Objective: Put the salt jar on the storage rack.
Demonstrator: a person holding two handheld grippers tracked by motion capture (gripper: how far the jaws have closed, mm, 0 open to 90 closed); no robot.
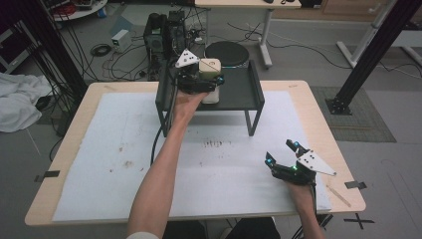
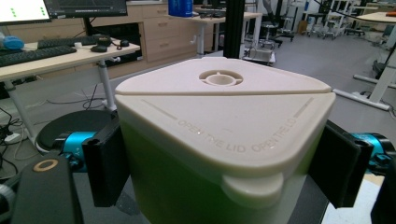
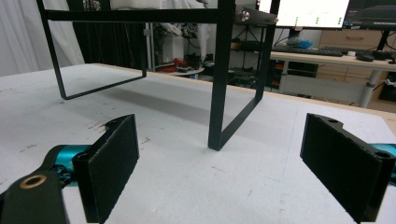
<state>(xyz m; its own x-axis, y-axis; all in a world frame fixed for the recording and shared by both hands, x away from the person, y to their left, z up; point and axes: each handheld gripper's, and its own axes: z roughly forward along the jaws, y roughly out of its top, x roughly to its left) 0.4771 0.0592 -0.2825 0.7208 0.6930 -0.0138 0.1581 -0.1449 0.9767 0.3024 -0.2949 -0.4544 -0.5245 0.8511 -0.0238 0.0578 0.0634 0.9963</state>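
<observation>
Jaws of left gripper clamp rounded-triangular matte cream container; right gripper jaws apart.

container base cut off below — lid lettering partly blurred, shelf partly hidden

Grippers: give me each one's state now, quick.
Left gripper: shut on the cream-lidded, green-sided plastic container at the black metal stand.
Right gripper: open, holding nothing, over the white table cover.

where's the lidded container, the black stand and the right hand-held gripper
lidded container (image 2: 224,121), left gripper view, on its cream lid
black stand (image 1: 239,89), high view, on its top shelf
right hand-held gripper (image 1: 281,152), high view, midway between its open jaws
</observation>
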